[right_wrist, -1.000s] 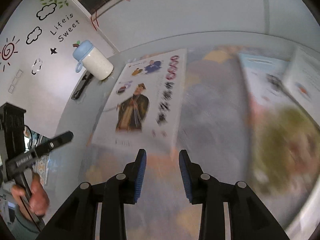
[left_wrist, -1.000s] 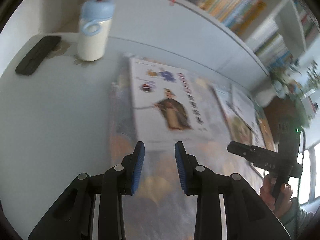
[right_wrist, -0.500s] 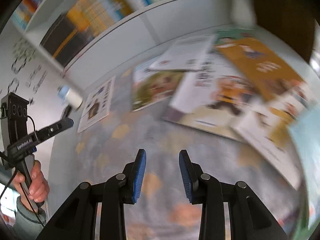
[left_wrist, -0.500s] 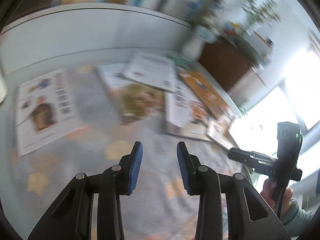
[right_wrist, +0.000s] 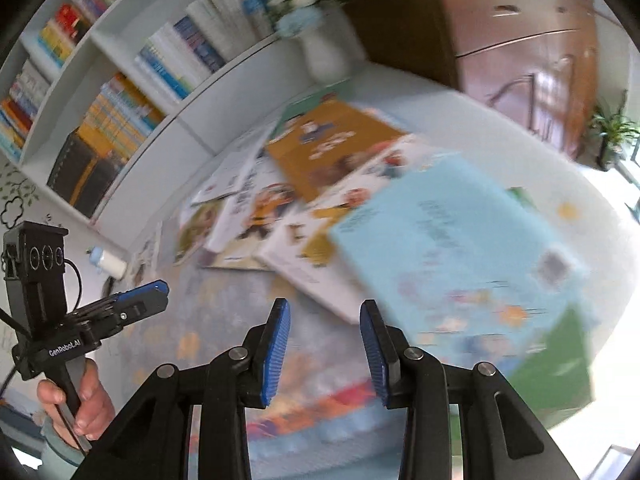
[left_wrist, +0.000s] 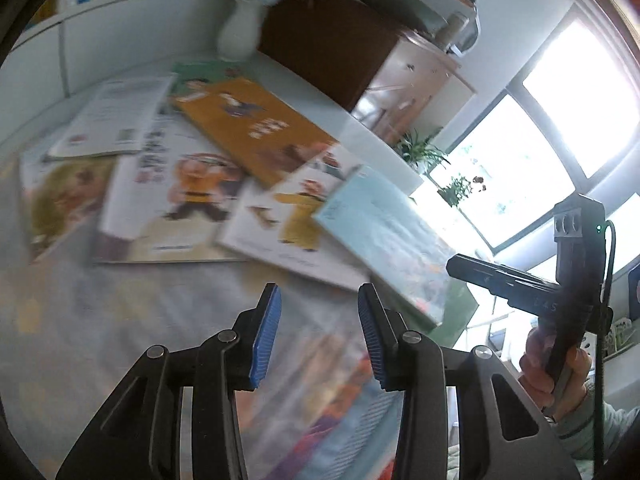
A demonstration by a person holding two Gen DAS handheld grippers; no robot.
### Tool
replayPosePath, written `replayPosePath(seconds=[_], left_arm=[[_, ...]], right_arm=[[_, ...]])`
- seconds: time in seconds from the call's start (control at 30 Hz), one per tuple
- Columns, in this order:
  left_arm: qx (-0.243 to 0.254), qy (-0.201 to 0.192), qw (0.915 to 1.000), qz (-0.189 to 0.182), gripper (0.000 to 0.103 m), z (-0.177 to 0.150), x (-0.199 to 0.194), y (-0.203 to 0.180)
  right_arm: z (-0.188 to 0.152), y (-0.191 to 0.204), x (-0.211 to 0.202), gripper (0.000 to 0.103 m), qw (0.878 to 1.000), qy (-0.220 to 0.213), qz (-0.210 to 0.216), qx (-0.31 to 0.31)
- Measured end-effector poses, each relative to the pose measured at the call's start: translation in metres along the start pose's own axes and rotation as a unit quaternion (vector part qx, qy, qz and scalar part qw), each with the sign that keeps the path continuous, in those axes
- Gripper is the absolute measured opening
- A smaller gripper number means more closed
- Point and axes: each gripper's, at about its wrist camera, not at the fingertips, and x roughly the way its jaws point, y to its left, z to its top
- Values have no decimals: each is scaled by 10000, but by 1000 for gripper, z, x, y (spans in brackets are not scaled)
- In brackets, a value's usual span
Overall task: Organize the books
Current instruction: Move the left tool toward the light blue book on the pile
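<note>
"GenRobot.AI" on left gripper body; book covers blurred, unreadable

- The left gripper hangs over the patterned cloth on the table, its jaws opening with nothing between them.
- Overlapping books lie spread towards the table's far edge: an orange book, a white book and a light blue book.
- A white vase stands at the far edge.
- The right gripper is held in a hand off the table's right edge.
</note>
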Motion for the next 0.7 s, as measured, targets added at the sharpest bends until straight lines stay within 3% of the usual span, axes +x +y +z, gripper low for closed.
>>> replayPosePath(seconds=[0.13, 0.33, 0.5, 0.7], left_arm=[[-12, 202, 9998, 67, 37, 3, 30, -34], [-160, 486, 9979, 405, 37, -5, 65, -54], [-615, 634, 9955, 346, 37, -11, 92, -51], [-767, 531, 9955, 183, 37, -5, 118, -60]], right_arm=[[9, -58, -12, 38, 9996, 33, -215, 183], [17, -121, -2, 38, 9990, 112, -366, 244], [31, -128, 25, 35, 9984, 296, -416, -238], [68, -132, 60, 33, 9972, 258, -493, -496]])
